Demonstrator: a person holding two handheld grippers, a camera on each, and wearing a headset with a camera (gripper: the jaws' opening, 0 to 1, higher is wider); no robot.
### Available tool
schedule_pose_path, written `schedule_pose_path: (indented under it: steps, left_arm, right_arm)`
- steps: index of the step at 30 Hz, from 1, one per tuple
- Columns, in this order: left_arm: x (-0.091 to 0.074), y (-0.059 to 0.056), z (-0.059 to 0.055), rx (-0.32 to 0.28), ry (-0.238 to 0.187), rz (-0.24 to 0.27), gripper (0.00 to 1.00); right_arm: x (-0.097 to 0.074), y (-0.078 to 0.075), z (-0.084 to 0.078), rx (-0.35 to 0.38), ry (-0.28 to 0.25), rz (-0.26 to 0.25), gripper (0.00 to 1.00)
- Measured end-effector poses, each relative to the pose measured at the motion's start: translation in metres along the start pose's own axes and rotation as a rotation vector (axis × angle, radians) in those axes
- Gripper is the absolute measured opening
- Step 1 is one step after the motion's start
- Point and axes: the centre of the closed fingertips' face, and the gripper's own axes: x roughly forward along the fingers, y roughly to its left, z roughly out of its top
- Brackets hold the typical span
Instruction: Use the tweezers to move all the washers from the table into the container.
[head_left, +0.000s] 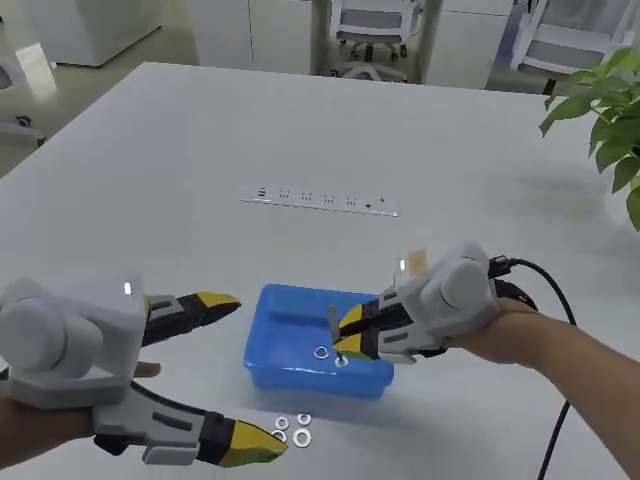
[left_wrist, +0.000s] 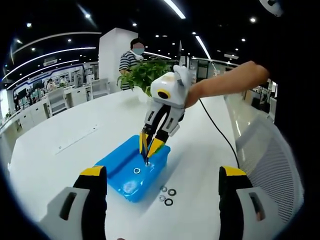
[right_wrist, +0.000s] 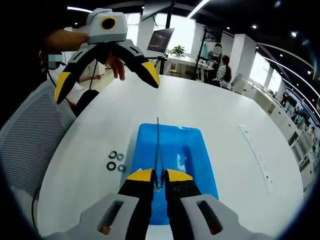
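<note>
The right gripper (head_left: 352, 338) was clenched on the tweezers (head_left: 333, 322), its yellow-tipped jaws pressed together around the shaft, and it reached in over the right-hand rim of the blue container (head_left: 290, 310). The thin steel legs ran out past the jaws above the tray's floor; in the right gripper view the tweezers (right_wrist: 157, 145) lay along the tray's long axis, inside its walls. One washer in the container (head_left: 320, 352) lay flat on the blue floor, and a second ring sat close to the tweezer tips; whether the tips gripped it could not be told. The washers on the table (head_left: 291, 429) formed a small cluster just beside the container's near wall, apart from it, on bare white surface. The left gripper (head_left: 261, 375) was released, its jaws spread wide, one tip near the container's left corner and the other just left of the cluster, touching neither. In the left gripper view the cluster (left_wrist: 167, 196) lay between the two spread jaws, in front of the tray's corner. The white table (head_left: 200, 140) stretched open on every side of the tray. A recessed socket strip (head_left: 320, 198) sat well beyond the container, towards the far edge. A black cable (head_left: 556, 330) trailed from the right gripper towards the near edge, and plant leaves (head_left: 605, 110) hung over the table's right side.
</note>
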Motion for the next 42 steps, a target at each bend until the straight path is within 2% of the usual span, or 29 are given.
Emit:
schedule_pose_path:
  steps: [4, 11, 15, 17, 21, 29, 41, 42]
  left_arm:
    - [0.003, 0.001, 0.001, 0.005, -0.004, -0.006, 0.94]
    - [0.010, 0.009, 0.002, 0.019, 0.002, -0.006, 0.85]
    - [0.014, 0.014, 0.009, 0.029, -0.024, 0.006, 0.72]
    - [0.016, 0.016, 0.011, 0.034, -0.026, 0.007, 0.69]
    - [0.022, 0.022, 0.012, 0.056, -0.012, 0.000, 0.55]
    - [0.039, 0.028, 0.016, 0.128, 0.028, -0.031, 0.33]
    - [0.060, 0.037, 0.017, 0.177, 0.040, -0.034, 0.20]
    - [0.065, 0.035, 0.016, 0.187, 0.042, -0.058, 0.20]
  right_arm:
    - [0.004, 0.000, -0.004, 0.010, 0.001, 0.007, 0.09]
    - [0.009, 0.002, -0.008, 0.013, 0.000, 0.021, 0.09]
    - [0.010, 0.000, -0.008, 0.017, -0.007, 0.019, 0.09]
    - [0.009, 0.000, -0.008, 0.019, -0.010, 0.019, 0.09]
    - [0.009, 0.001, -0.007, 0.020, -0.014, 0.022, 0.09]
    - [0.009, 0.001, -0.008, 0.021, -0.018, 0.020, 0.09]
    - [0.008, 0.002, -0.009, 0.023, -0.022, 0.020, 0.10]
    - [0.008, 0.002, -0.009, 0.022, -0.022, 0.020, 0.10]
